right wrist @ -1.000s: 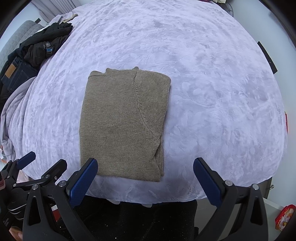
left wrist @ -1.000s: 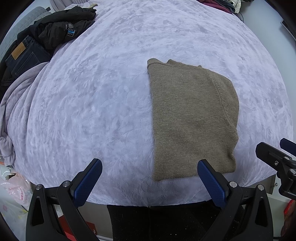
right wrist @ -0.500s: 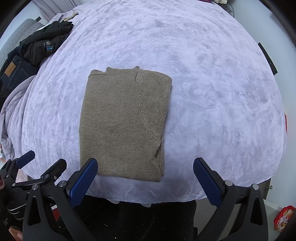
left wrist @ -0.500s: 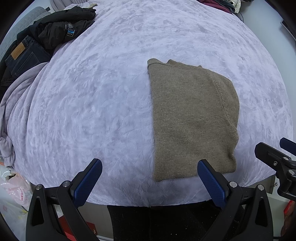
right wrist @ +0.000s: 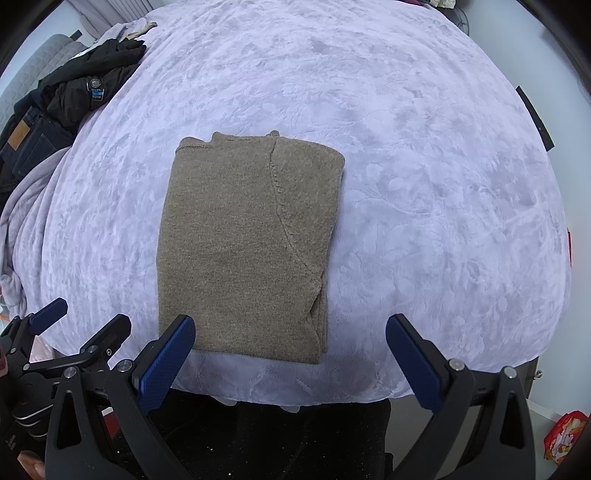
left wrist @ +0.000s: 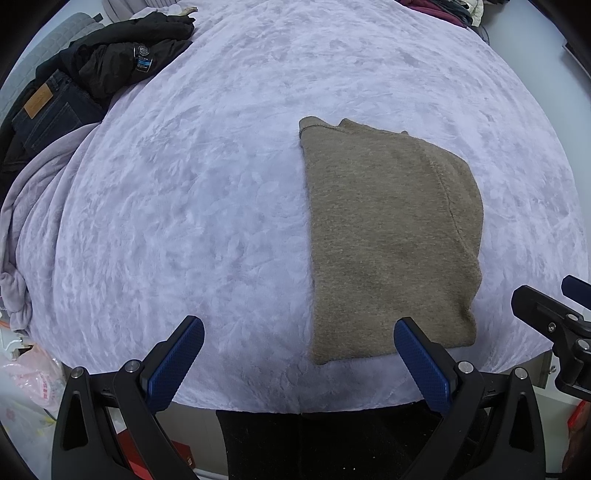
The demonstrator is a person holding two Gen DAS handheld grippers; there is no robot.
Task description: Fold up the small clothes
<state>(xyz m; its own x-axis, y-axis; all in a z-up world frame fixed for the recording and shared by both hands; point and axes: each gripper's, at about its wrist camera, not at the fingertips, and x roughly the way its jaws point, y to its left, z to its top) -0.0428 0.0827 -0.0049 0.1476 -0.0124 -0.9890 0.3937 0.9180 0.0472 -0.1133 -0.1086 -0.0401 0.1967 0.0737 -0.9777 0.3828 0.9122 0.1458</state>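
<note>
A brown knitted sweater (left wrist: 388, 240) lies folded into a flat rectangle on the lilac fleece bed cover (left wrist: 207, 192); it also shows in the right wrist view (right wrist: 247, 243). My left gripper (left wrist: 299, 328) is open and empty, held above the bed's near edge, its right finger over the sweater's near corner. My right gripper (right wrist: 290, 326) is open and empty, above the sweater's near edge. Each gripper shows at the side of the other's view.
A black jacket (left wrist: 129, 62) and dark jeans (left wrist: 40, 110) lie piled at the bed's far left. A bunched lilac blanket (left wrist: 18, 221) hangs off the left side. More clothes (left wrist: 443, 7) sit at the far edge. A pink plastic bag (left wrist: 33, 373) lies on the floor at left.
Almost nothing. Both grippers stay open and hover in place; the sweater has not moved.
</note>
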